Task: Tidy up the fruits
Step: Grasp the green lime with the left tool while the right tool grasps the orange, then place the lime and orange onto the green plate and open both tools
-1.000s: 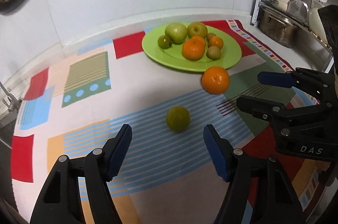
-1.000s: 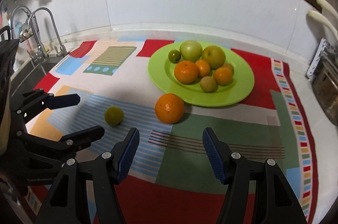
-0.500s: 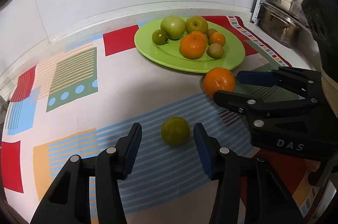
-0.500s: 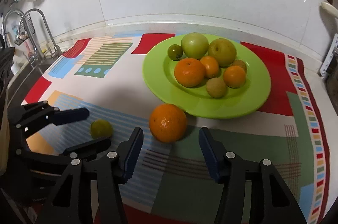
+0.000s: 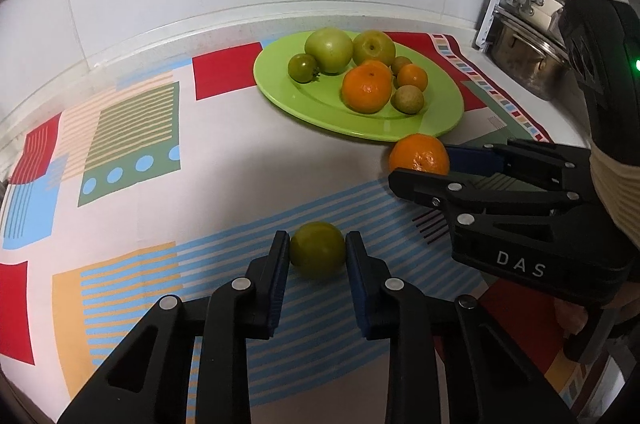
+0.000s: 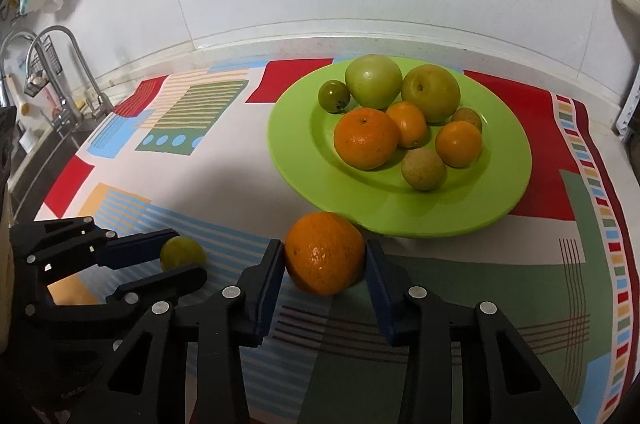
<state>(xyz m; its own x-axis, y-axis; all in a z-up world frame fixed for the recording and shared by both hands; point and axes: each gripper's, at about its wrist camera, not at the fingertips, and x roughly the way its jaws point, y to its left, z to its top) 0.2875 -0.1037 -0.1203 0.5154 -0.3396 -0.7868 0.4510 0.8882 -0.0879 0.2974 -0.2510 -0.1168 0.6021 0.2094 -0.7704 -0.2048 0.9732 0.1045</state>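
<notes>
A small green fruit (image 5: 317,250) rests on the patterned mat; my left gripper (image 5: 317,248) is shut on it, both blue pads touching its sides. It also shows in the right wrist view (image 6: 182,252). A loose orange (image 6: 325,252) rests on the mat just in front of the green plate (image 6: 508,179); my right gripper (image 6: 325,256) is shut on it, pads against both sides. The orange (image 5: 419,155) and right gripper (image 5: 430,167) show in the left wrist view. The plate (image 5: 280,91) holds several green and orange fruits.
A white tiled wall runs behind the counter. A steel pot (image 5: 524,57) and utensil rack stand at the far right. A sink with a faucet (image 6: 60,71) lies at the left. The patterned mat (image 5: 132,127) covers the counter.
Both grippers moved forward and closed: the left onto the green fruit, the right onto the loose orange. Both fruits still rest on the mat.
</notes>
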